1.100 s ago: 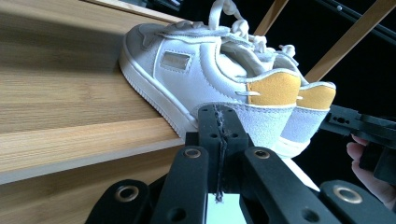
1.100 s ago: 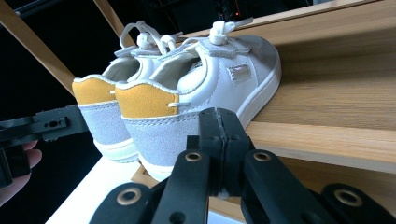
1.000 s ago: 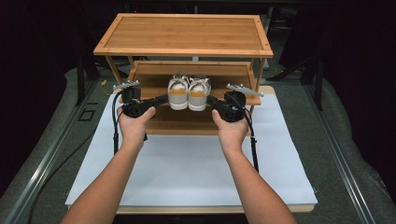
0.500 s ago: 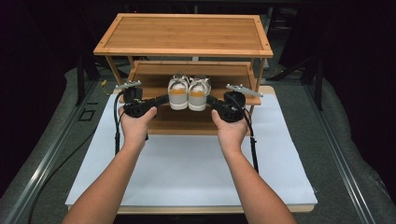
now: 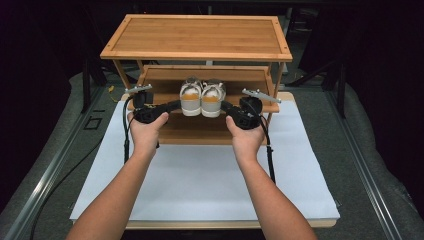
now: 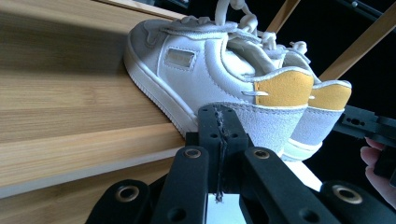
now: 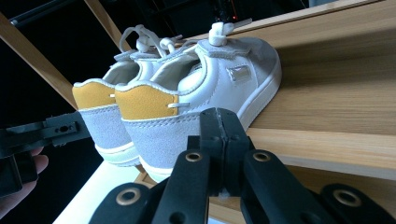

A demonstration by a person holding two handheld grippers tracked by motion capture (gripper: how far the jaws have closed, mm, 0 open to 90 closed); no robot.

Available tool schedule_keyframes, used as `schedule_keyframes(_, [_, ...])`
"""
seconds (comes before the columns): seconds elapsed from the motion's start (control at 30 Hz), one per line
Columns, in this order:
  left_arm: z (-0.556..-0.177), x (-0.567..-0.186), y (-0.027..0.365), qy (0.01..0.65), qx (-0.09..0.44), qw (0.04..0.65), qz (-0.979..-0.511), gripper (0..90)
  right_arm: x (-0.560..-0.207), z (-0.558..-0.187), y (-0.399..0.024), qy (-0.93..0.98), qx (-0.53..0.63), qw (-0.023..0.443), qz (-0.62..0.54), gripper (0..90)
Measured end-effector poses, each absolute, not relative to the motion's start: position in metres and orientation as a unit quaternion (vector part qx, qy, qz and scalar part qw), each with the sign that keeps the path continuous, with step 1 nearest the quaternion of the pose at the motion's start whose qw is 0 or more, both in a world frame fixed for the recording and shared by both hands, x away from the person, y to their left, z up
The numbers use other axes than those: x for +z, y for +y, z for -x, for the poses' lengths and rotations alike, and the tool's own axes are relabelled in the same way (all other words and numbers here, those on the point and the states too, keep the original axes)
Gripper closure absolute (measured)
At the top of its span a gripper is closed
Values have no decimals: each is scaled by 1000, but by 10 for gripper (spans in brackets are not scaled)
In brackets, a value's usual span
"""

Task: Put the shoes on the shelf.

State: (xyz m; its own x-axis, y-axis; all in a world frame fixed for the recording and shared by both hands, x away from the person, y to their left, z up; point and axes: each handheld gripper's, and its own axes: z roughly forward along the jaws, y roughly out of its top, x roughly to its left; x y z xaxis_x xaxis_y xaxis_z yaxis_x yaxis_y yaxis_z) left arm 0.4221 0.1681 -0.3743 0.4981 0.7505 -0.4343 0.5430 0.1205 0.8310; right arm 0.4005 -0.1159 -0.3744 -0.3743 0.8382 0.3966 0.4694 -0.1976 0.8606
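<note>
Flanking a pair of small white shoes [image 5: 202, 98] on the wooden rack's [image 5: 196, 36] middle shelf.
Left hand-held gripper [image 5: 176, 104], jaws together, at left shoe's heel; right hand-held gripper [image 5: 224, 106], jaws together, at right shoe's heel; rack standing on white-covered worktop [image 5: 200, 185].

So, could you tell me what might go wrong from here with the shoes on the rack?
The two shoes overhang the front edge of the middle shelf, so a nudge could tip them off. The left gripper and right gripper, both shut, squeeze from opposite sides; uneven pressure could twist the pair apart.
</note>
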Motion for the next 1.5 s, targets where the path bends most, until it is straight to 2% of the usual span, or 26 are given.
schedule_keyframes(0.53, [-440,-374,165,501,93,558,-655,900,-374,-419,-116,605,557,157,-546,900])
schedule_keyframes(1.5, [-467,-374,162,512,98,549,-654,900,-373,-445,-111,606,542,174,-555,900])
